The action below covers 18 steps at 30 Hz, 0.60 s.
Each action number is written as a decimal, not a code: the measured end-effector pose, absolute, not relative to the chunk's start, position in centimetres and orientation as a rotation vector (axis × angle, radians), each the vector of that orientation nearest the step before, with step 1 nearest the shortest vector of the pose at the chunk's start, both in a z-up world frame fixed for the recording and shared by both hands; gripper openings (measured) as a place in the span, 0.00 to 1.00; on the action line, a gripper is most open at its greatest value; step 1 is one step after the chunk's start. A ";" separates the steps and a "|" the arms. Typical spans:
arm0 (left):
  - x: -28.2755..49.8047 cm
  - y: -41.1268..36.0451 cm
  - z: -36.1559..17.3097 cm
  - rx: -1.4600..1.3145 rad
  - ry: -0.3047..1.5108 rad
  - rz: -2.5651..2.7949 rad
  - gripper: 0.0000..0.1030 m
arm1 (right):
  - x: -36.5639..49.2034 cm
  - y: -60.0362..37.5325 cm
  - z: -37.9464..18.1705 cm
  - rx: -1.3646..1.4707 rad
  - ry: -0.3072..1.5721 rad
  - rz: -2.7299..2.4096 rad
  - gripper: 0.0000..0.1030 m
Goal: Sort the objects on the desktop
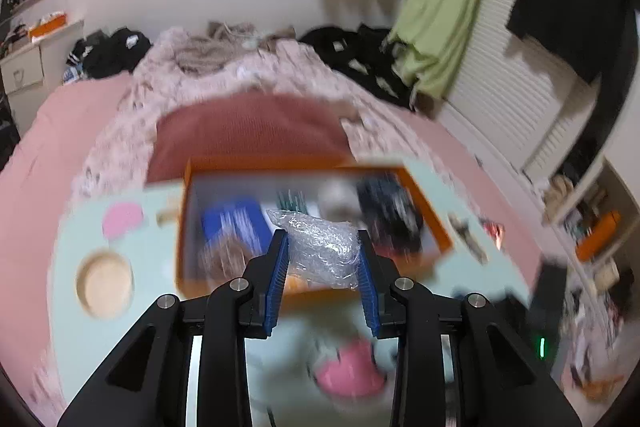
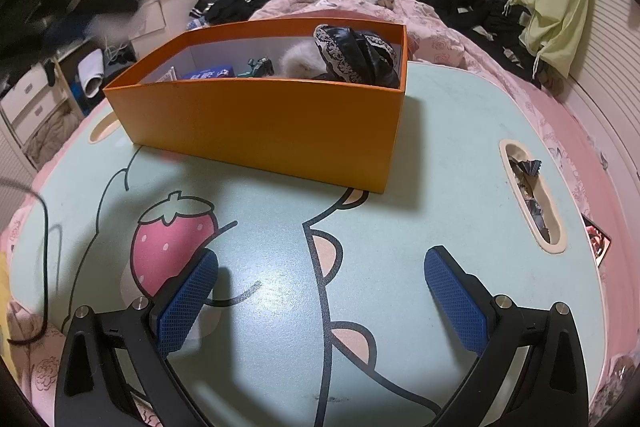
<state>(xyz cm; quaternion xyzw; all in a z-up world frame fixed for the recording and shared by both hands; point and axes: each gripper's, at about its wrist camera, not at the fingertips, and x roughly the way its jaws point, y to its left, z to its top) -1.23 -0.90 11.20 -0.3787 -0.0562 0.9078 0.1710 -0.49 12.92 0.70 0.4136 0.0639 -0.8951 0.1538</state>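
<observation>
One orange box (image 2: pixel 260 125) stands on the pale green bench (image 2: pixel 440 307), toward its far side, and it is open at the top. Inside it, in the right wrist view, a black item with a patterned white edge (image 2: pixel 356 53) fills the right end and rises above the rim; beside it lies something pale and fluffy (image 2: pixel 298 61), then a small dark green object (image 2: pixel 260 67), and a blue packet (image 2: pixel 210 73) more to the left. In the left wrist view these contents are blurred, so only the colours can be told. The left tool (image 1: pixel 322 253) pinches a crumpled clear plastic bag (image 1: pixel 320 247) between its blue pads (image 1: pixel 278 275), and the bag hangs over the near part of the open box. The right tool (image 2: pixel 320 303) is spread wide with nothing between its pads, low over the bench near the printed strawberry (image 2: pixel 172 239). At the right edge of the bench a long oval slot (image 2: pixel 532 199) holds some dark crumpled scraps. At the left a round recess (image 1: pixel 105 279) shows; what is in it I cannot tell. The bench rests on a pink bed (image 1: pixel 24 195).
</observation>
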 end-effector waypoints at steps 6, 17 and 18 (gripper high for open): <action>-1.4 0.2 3.4 -1.329 -0.148 2.558 0.34 | -0.5 12.9 0.6 1.184 0.181 -2.565 1.00; 4.6 -0.5 3.2 -1.257 0.004 2.621 0.80 | -0.6 13.0 0.7 1.183 0.182 -2.564 1.00; 4.6 0.0 2.2 -1.310 0.048 2.599 0.80 | -0.6 13.0 0.7 1.185 0.185 -2.565 1.00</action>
